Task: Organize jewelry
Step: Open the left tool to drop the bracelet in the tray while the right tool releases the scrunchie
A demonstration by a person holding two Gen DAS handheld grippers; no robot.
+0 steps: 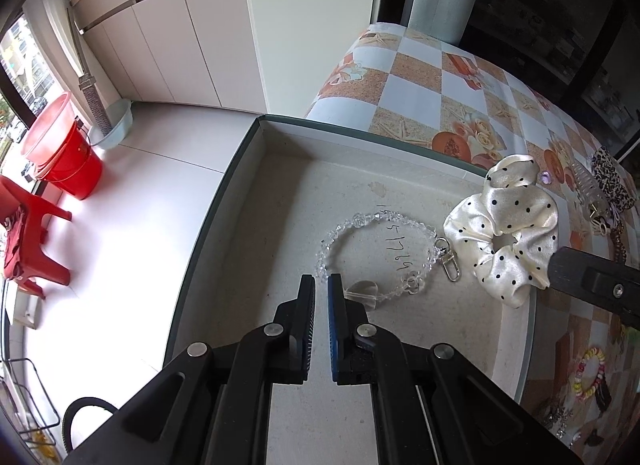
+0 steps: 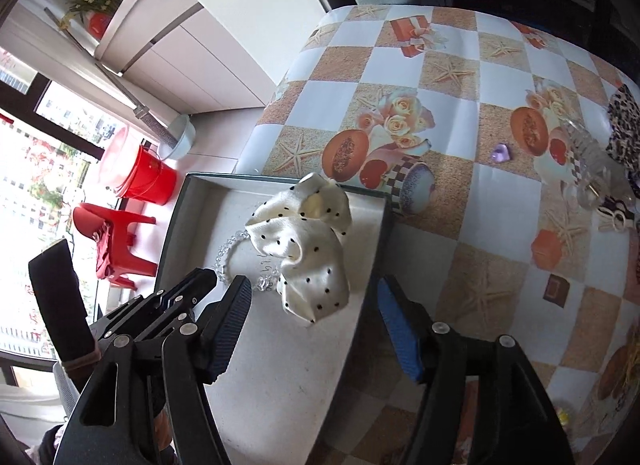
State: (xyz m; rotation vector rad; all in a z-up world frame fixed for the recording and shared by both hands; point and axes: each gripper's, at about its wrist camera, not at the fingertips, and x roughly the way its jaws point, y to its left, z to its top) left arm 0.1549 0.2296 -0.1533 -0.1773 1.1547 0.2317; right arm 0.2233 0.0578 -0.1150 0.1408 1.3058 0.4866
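An open shallow box (image 1: pixel 256 169) with a dark green rim sits at the table's left edge. In it lie a clear bead bracelet (image 1: pixel 360 225) with a metal clasp and a cream polka-dot scrunchie (image 1: pixel 504 233) draped over the right rim. My left gripper (image 1: pixel 321 285) hovers over the box, its jaws nearly closed with a narrow gap and nothing between them, tips just above the bracelet's clear heart charm. My right gripper (image 2: pixel 312 301) is open and empty, just behind the scrunchie (image 2: pixel 304 245), over the box (image 2: pixel 176 217).
The table has a checkered fruit-and-starfish cloth (image 2: pixel 460 113). On it lie a purple heart bead (image 2: pixel 502 153), a leopard-print hair piece (image 2: pixel 624 121), a clear hair clip (image 2: pixel 592 161) and a coloured bead bracelet (image 1: pixel 592 377). Red bucket (image 1: pixel 68 161) and red stool (image 1: pixel 28 241) stand on the floor left.
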